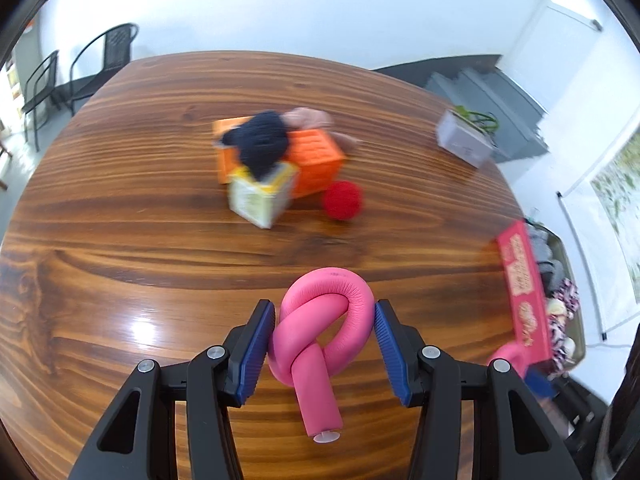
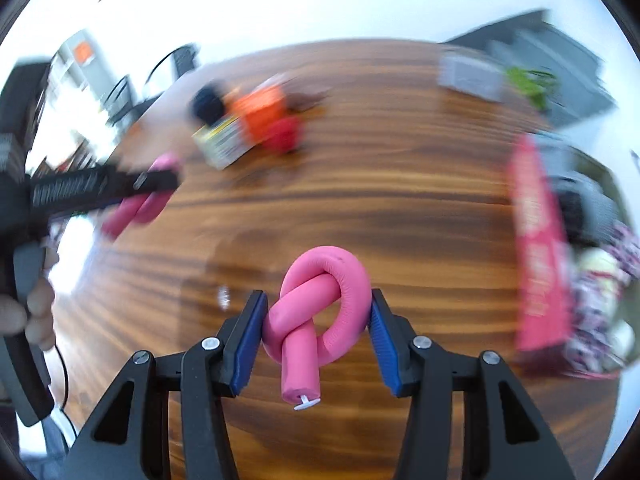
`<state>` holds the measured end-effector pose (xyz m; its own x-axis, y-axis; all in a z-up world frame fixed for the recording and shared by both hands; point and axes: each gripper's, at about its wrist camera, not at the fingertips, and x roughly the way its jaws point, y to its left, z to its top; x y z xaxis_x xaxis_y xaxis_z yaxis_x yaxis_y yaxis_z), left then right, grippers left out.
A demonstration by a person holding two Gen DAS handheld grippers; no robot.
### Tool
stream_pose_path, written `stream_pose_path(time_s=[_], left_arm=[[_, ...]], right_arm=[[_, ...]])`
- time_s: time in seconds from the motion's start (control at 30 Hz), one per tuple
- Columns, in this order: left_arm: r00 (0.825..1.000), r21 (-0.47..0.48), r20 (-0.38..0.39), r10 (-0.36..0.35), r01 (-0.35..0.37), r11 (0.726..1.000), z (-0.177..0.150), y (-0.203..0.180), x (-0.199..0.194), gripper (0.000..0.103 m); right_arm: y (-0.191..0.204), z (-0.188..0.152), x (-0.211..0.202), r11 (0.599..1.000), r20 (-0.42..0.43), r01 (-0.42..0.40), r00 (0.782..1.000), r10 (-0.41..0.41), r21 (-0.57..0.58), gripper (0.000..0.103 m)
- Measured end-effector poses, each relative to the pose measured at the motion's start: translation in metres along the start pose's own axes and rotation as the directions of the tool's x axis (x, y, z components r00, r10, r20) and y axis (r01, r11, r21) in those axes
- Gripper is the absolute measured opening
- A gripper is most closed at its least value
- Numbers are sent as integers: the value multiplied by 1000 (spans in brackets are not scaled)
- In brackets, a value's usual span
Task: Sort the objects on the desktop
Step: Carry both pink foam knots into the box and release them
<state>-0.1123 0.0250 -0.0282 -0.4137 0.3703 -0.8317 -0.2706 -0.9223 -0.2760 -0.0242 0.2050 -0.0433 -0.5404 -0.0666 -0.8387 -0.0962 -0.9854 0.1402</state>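
My left gripper (image 1: 325, 312) is shut on a knotted pink foam roller (image 1: 320, 332) and holds it above the wooden table (image 1: 120, 240). My right gripper (image 2: 318, 306) is shut on a second knotted pink foam roller (image 2: 316, 312). The left gripper with its roller (image 2: 140, 200) also shows at the left of the right wrist view. An orange basket (image 1: 316, 160) at mid-table holds a dark blue yarn ball (image 1: 262, 140) and a pink-brown soft item (image 1: 312, 118). A yellow-white box (image 1: 260, 196) and a red ball (image 1: 343, 200) lie beside the basket.
A red-pink box (image 1: 524, 280) stands at the table's right edge next to a tray of patterned items (image 1: 560, 304). A grey planter with a green plant (image 1: 464, 136) sits at the far right. Black chairs (image 1: 80, 72) stand beyond the table's far left.
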Motion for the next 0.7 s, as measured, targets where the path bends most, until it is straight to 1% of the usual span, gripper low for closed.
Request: stream_pose_path(time_s=[0.1, 0.17, 0.27, 0.33, 0.5, 0.6, 0.7], left_arm=[[1000, 35, -4, -27, 28, 999, -4, -29, 1, 53], [999, 60, -8, -47, 47, 997, -6, -51, 2, 53], [998, 92, -11, -68, 68, 993, -9, -80, 3, 53], [997, 111, -9, -79, 80, 991, -12, -98, 2, 53], [995, 144, -1, -102, 101, 984, -20, -136, -2, 53], [994, 152, 9, -108, 106, 983, -25, -153, -6, 53], [994, 156, 18, -108, 104, 982, -28, -163, -10, 53]], right_arm=[[-54, -3, -32, 992, 49, 72, 996, -77, 103, 54], [-86, -13, -58, 981, 72, 115, 989, -127, 155, 54], [-132, -20, -80, 960, 95, 167, 977, -192, 223, 54], [-158, -23, -87, 944, 105, 197, 967, -231, 264, 54], [-202, -20, -96, 928, 124, 206, 959, -254, 310, 54], [-217, -15, -93, 933, 138, 196, 959, -247, 302, 54], [-227, -11, -86, 935, 131, 179, 965, -228, 304, 55]])
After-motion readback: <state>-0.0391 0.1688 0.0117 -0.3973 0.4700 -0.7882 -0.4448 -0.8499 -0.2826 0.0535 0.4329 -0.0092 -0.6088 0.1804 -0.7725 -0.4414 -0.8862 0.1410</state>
